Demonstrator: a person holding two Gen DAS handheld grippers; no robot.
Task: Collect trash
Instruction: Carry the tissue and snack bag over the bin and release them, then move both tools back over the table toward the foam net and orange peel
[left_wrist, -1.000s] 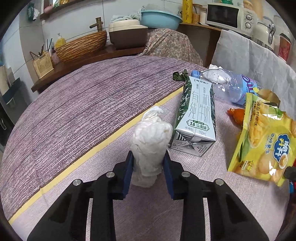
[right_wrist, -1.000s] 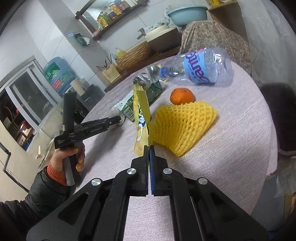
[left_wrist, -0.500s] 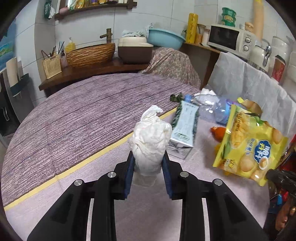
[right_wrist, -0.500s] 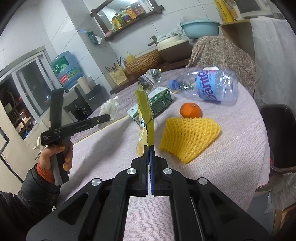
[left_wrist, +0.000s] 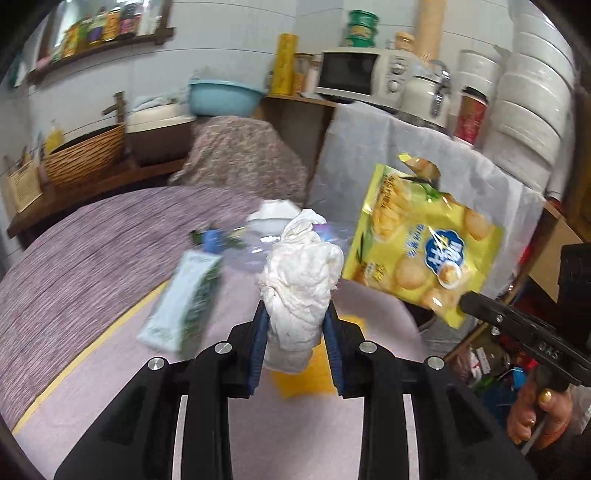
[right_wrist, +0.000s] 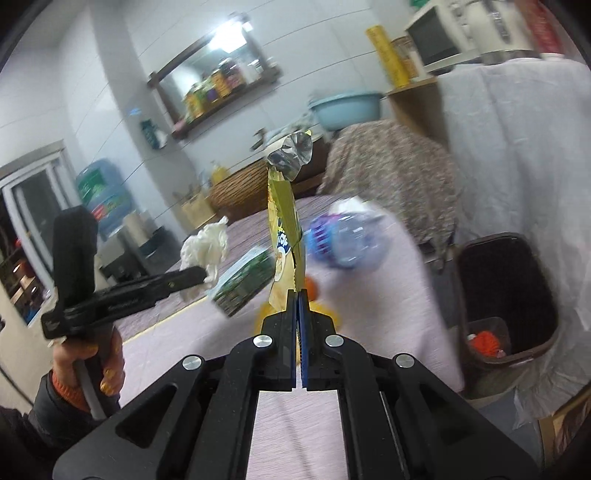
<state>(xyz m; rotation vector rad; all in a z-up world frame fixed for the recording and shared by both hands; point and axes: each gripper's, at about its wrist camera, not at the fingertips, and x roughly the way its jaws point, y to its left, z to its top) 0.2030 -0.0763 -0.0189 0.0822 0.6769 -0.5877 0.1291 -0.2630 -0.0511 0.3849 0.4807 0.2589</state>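
My left gripper is shut on a crumpled white tissue wad, held up above the table; from the right wrist the same wad shows at that gripper's tip. My right gripper is shut on the lower edge of a yellow chip bag, seen edge-on and lifted off the table. From the left wrist the chip bag hangs in the air with the right gripper pinching its bottom corner. A dark trash bin stands on the floor to the right of the table.
On the purple tablecloth lie a green-and-white milk carton, a clear plastic bottle with a blue label, an orange and a yellow foam net. A patterned covered chair and a white-draped cabinet stand behind.
Both grippers rose and swung right with their loads: the tissue wad and chip bag left the table. The trash bin came fully into the right wrist view.
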